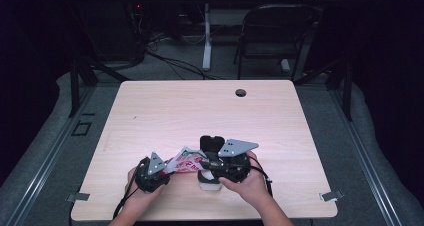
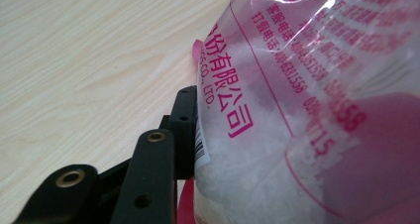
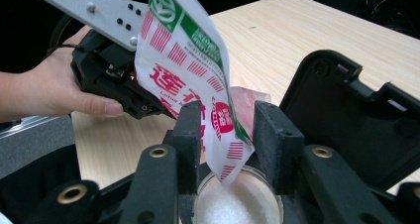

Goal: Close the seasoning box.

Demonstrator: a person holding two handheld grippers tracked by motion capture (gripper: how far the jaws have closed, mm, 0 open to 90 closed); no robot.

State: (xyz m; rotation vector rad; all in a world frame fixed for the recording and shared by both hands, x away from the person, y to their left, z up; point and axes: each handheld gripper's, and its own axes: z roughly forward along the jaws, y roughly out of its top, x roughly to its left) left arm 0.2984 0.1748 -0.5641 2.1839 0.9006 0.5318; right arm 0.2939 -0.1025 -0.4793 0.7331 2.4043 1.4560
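Pouring white granules from a red-and-white printed plastic bag [image 3: 190, 60] into a round clear container [image 3: 237, 201] near the table's front edge.

Left gripper [image 1: 150, 173] clamped on the bag's back end; right gripper [image 3: 230, 130] parted, pads off the spout. Best kept tilted gently, corner centred over the container's mouth, hinged black lid [image 3: 356, 120] well clear.

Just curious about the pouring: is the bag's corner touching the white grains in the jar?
Cannot tell. In the right gripper view the bag hangs corner-down over the jar; no gap or contact shows plainly.

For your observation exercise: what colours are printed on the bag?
Red and green print on the white bag; clearest in the right gripper view.
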